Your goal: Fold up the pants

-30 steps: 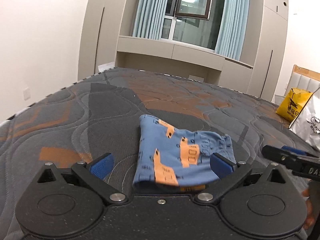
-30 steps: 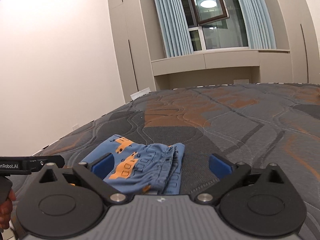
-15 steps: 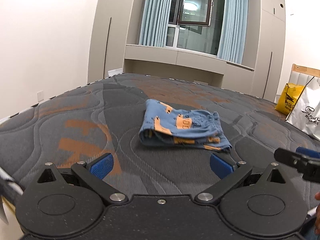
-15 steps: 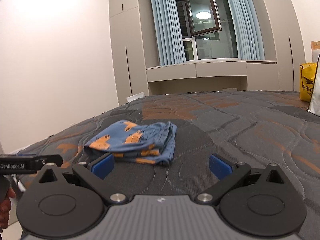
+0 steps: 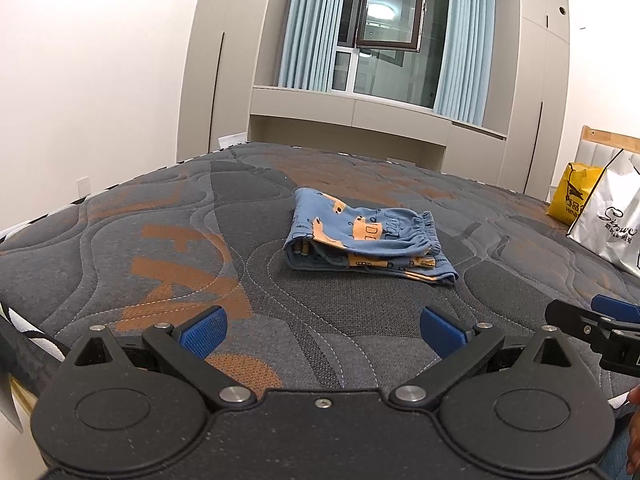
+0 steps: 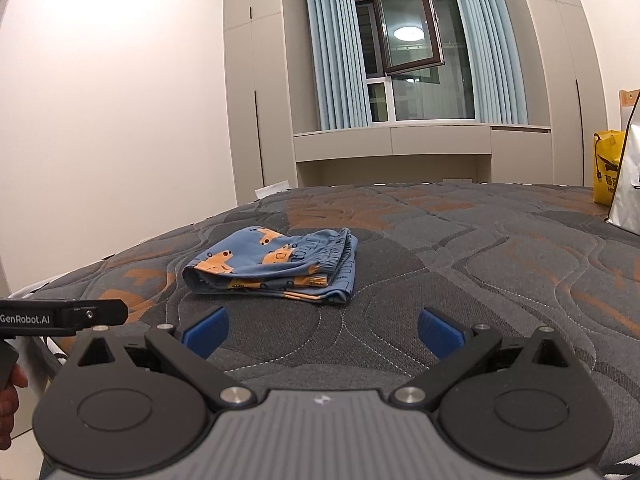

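The blue pants with orange prints (image 5: 362,238) lie folded in a small flat stack on the grey and orange mattress (image 5: 160,240). They also show in the right wrist view (image 6: 276,266). My left gripper (image 5: 322,330) is open and empty, well short of the pants near the mattress's front edge. My right gripper (image 6: 322,330) is open and empty, also back from the pants. The right gripper's body shows at the right edge of the left wrist view (image 5: 592,332). The left gripper's body shows at the left of the right wrist view (image 6: 60,316).
A white bag (image 5: 610,226) and a yellow bag (image 5: 570,200) stand at the mattress's right side by the headboard. A window with blue curtains (image 6: 408,60) and grey cabinets are behind the bed. A white wall is at the left.
Both grippers have pulled back from the pants toward the mattress's front edge. The pants lie still and look smaller and farther off. Both grippers stayed open.
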Motion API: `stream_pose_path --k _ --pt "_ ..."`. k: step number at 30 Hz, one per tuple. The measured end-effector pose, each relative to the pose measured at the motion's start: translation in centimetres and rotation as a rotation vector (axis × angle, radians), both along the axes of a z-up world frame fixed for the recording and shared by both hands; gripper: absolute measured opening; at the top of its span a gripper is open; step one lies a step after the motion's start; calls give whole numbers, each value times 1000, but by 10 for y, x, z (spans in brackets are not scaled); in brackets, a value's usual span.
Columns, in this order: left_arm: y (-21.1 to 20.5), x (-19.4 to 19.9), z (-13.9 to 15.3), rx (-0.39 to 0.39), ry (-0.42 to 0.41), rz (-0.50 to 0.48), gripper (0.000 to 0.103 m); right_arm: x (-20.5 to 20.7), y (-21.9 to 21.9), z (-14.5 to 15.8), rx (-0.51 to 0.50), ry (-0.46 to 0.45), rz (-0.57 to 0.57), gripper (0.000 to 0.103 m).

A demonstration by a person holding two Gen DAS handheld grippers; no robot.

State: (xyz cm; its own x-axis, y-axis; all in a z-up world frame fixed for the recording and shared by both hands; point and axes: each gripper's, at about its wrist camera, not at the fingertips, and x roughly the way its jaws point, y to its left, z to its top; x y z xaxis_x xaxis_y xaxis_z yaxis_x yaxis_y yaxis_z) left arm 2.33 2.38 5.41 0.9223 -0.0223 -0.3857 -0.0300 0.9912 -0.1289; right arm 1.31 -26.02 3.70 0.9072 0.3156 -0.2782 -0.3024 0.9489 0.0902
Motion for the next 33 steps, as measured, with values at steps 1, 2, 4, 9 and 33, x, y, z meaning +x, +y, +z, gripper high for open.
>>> stream_pose_path --k 1,2,4,9,33 --pt "0 0 0 -2 -1 0 102 -1 0 0 -1 -1 1 103" --pt "0 1 1 -4 -2 0 102 -1 -1 0 -1 -2 2 103" --pt "0 1 2 -6 -3 -1 102 -1 0 2 -4 -4 3 103" --pt "0 0 2 -7 -9 -2 102 -2 0 2 -6 -5 2 103" --pt "-4 0 2 13 -9 19 102 1 -2 2 -9 -5 2 103"
